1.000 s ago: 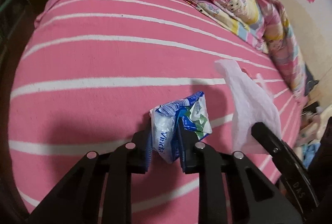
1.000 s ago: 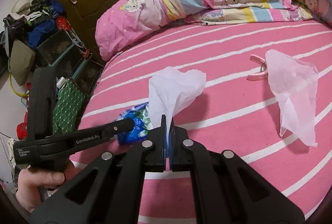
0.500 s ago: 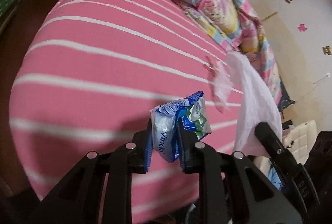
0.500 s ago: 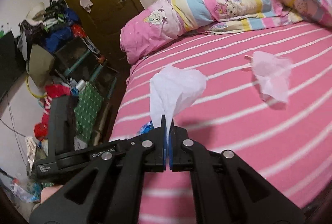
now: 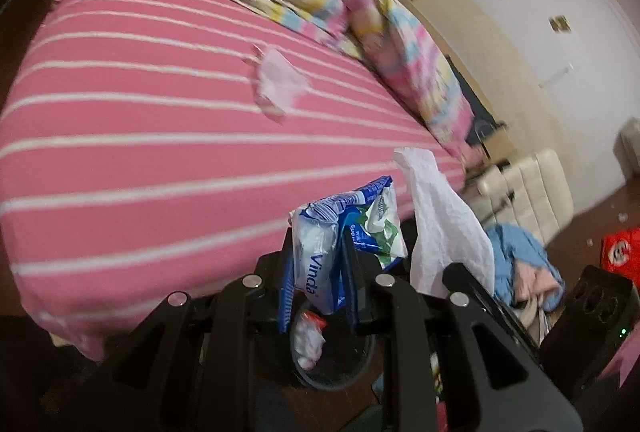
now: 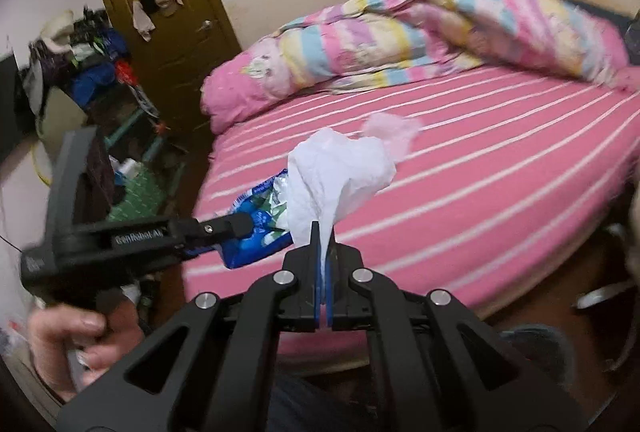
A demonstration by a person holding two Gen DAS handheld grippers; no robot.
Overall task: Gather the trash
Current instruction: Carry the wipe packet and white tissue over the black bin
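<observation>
My left gripper [image 5: 316,252] is shut on a blue and white tissue packet [image 5: 320,244], held upright off the bed. From the right wrist view the same packet [image 6: 256,232] shows in the left gripper [image 6: 234,224], held by a hand at the lower left. My right gripper [image 6: 323,236] is shut on a crumpled white tissue [image 6: 336,172], which also shows as the white tissue [image 5: 444,228] right of the packet. Another pale pink tissue [image 5: 280,84] lies on the pink striped bed [image 5: 140,152]. Below the left jaws sits a dark round bin [image 5: 332,352] with white scraps inside.
A rolled quilt [image 6: 400,36] and pillow lie along the bed's far side. A brown door [image 6: 168,24] and cluttered shelves [image 6: 92,72] stand at the left. A cream stool [image 5: 528,192], blue clothes [image 5: 520,260] and a red box [image 5: 620,252] sit on the floor beside the bed.
Both grippers have pulled back and up from the bed with their loads. The bed edge, the floor and the bin have come into view; the pink tissue on the bed looks farther away.
</observation>
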